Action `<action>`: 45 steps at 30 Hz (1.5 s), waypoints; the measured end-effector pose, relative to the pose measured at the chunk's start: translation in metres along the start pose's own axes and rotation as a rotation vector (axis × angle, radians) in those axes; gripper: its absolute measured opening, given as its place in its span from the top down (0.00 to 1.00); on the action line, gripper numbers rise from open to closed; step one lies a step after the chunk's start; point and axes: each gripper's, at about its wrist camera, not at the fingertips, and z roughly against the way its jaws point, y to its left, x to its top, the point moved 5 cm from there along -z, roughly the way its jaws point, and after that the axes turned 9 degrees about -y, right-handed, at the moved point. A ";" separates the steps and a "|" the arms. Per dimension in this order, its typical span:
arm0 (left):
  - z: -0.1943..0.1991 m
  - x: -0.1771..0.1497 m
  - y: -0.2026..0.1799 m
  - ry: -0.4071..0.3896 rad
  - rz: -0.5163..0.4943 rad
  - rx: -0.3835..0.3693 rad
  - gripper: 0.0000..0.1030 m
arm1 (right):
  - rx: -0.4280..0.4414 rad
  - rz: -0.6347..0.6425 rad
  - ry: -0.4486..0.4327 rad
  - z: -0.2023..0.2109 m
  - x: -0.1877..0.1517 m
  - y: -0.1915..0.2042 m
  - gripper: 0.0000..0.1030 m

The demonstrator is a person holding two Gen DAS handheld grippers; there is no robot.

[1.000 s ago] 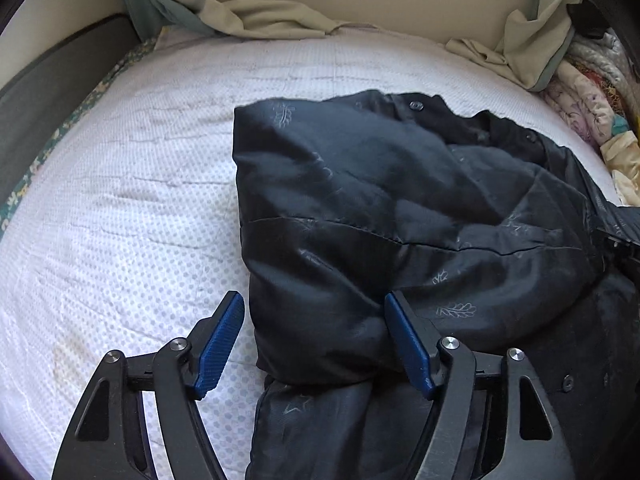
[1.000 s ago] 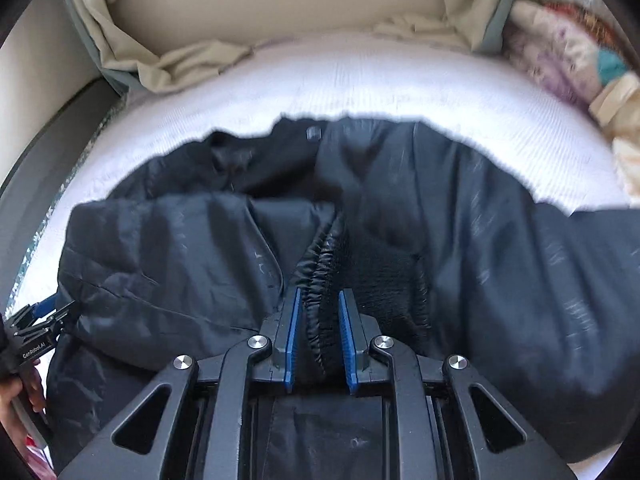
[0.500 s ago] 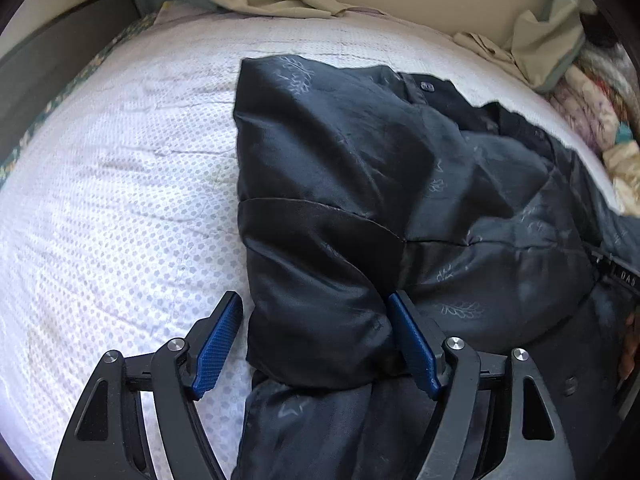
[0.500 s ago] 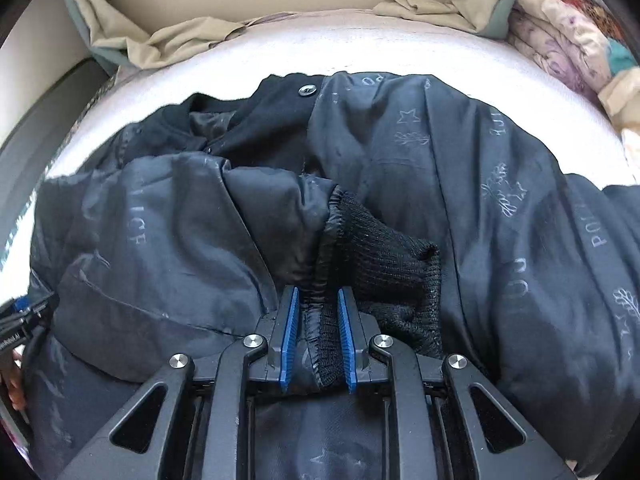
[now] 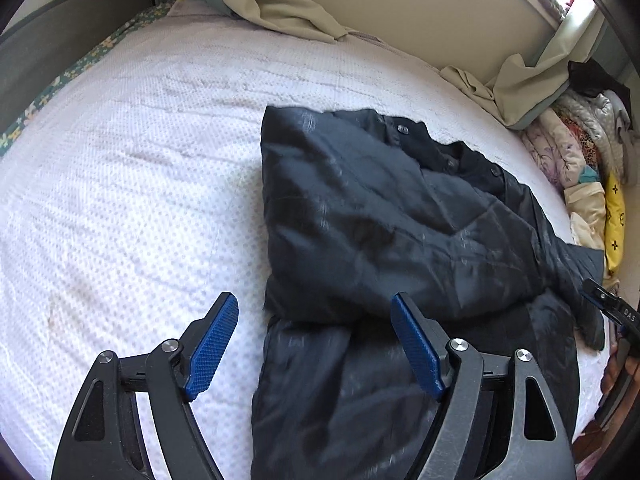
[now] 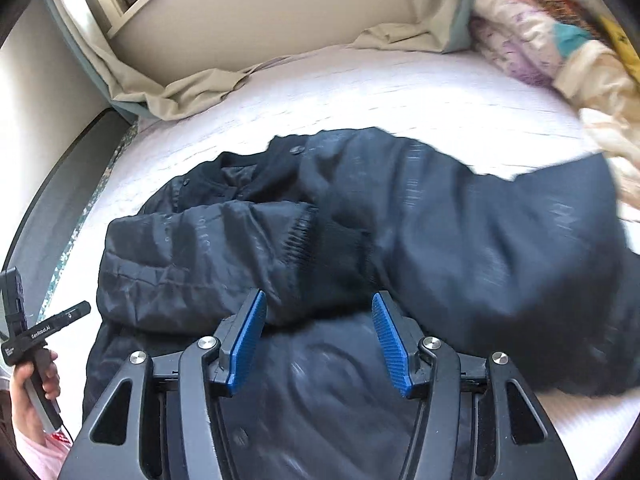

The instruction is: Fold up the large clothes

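Black padded jacket [image 5: 384,240] lies partly folded on the white mattress [image 5: 132,184]. Left gripper [image 5: 316,344]: jaws wide, empty, above the jacket's near left edge. Right gripper [image 6: 318,344]: jaws have just been opening, nothing gripped, knit cuff [image 6: 340,248] lying free just beyond.

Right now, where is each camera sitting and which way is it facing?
Left wrist: on the left gripper, angled down along its open blue fingers at the dark jacket on the white bed; the person's right hand shows at the right edge.
Right wrist: on the right gripper, jaws just opened off the knit cuff; the person's left hand shows at lower left.
Shared: jacket, bed, beige curtain.
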 end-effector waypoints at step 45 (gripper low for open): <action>0.065 -0.145 0.018 0.248 0.059 -0.211 0.86 | 0.094 -0.215 0.319 0.072 -0.172 -0.055 0.86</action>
